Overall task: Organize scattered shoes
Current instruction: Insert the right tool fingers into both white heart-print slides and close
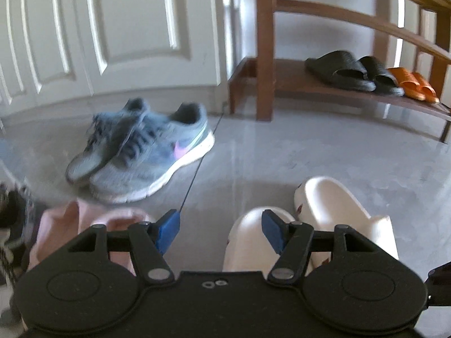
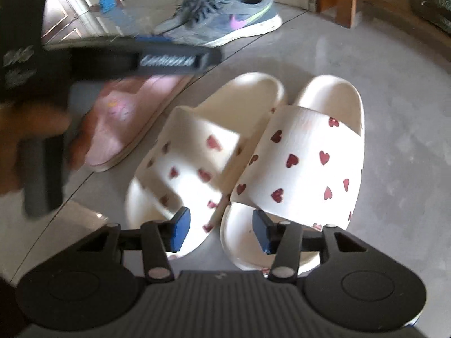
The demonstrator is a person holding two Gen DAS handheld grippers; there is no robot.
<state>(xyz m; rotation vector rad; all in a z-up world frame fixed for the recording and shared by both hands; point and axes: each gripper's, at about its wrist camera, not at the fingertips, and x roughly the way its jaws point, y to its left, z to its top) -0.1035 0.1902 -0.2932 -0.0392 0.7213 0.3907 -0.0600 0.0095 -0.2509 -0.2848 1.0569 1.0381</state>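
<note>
Two white slides [image 2: 248, 152] with red hearts lie side by side on the grey floor [image 2: 380, 64], touching along their inner edges; our right claw [image 2: 220, 232] hangs just over their near ends, jaws apart, nothing between them; the left finger sits over the left slide, the right finger over the right one; whether either pad touches we cannot tell. Our left claw [image 1: 220, 232] is likewise spread and empty, low over the floor with the white slides just right of its gap and a pink slipper [image 1: 84, 225] to its left; from the right view that claw crosses the upper left as a dark blur, part of the slipper hidden under it. Grey sneakers [image 1: 141, 149] rest as a pair near the white door [image 1: 112, 28], well apart from both claws. Black slides [image 1: 352, 71] and orange slides [image 1: 413, 83] sit on the low shelf of a wooden rack [image 1: 263, 56]; the rack's right end is cut off. A patterned thing at the left view's left edge is too blurred to name.
</note>
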